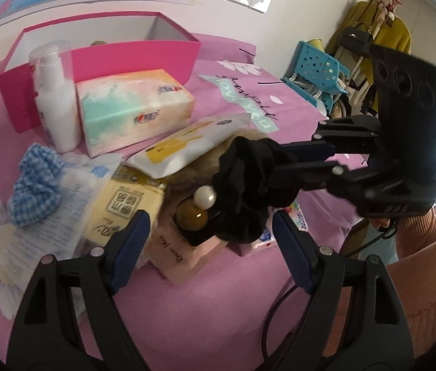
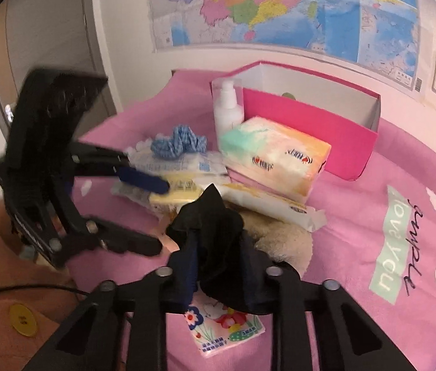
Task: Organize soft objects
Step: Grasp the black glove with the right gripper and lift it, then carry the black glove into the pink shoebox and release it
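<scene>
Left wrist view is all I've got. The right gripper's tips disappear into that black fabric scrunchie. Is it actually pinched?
Observer: Yes. The right wrist camera shows the right gripper shut on the black fabric scrunchie, with a peak of cloth sticking up between its fingers.
Operator: What's the printed thing under it? I only see a corner.
Observer: A flat flower-printed tissue packet, lying on the pink bedspread just below that gripper.
Operator: And my left gripper, seen from outside?
Observer: The left gripper is open with nothing between its fingers. Its upper finger reaches over the pale yellow packet.
</scene>
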A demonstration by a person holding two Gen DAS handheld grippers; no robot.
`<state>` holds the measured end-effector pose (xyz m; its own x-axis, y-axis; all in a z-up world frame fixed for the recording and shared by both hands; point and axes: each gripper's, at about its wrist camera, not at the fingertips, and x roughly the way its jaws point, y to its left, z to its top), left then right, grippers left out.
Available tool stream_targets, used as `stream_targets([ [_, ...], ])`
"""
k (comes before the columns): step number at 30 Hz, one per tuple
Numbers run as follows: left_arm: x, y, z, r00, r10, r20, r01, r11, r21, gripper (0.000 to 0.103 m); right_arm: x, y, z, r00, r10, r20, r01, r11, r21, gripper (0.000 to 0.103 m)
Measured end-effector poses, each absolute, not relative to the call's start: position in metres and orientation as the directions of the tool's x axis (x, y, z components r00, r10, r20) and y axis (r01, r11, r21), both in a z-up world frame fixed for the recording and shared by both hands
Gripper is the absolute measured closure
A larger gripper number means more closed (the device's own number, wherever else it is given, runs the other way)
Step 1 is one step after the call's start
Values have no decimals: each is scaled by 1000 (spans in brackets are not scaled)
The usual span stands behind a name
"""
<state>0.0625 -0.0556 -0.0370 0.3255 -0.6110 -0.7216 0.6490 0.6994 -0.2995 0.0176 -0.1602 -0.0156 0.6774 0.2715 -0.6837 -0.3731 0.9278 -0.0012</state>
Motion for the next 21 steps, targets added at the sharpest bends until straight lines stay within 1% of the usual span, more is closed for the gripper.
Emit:
stream_targets([
  [3,63,-59,-36,316,-628,-711,662,683,-309,22,15,-170,-5,678,358,-643,-389,916,100,89],
  [5,63,-63,-33,312,-638,-704,671,672,-312,30,13,-173,1,683,381,-623,-390,912,129,89],
  [6,63,-64,-32,311,-641,-702,674,669,-313,37,12,-174,3,684,388,-618,-390,910,140,90],
  [7,63,-65,-31,313,-642,-700,675,669,-312,39,11,-174,5,684,401,-609,-393,906,155,90],
  [9,62,-65,-25,321,-651,-688,682,663,-309,39,10,-175,11,687,417,-595,-398,901,173,90],
  [14,62,-64,-9,351,-671,-653,694,655,-300,46,10,-178,27,699,469,-540,-419,880,222,90],
  [16,65,-61,-1,361,-683,-635,694,651,-307,50,10,-178,34,706,480,-521,-428,875,227,90],
  [21,77,-55,18,400,-696,-596,683,660,-312,51,15,-176,58,727,502,-468,-458,863,215,90],
])
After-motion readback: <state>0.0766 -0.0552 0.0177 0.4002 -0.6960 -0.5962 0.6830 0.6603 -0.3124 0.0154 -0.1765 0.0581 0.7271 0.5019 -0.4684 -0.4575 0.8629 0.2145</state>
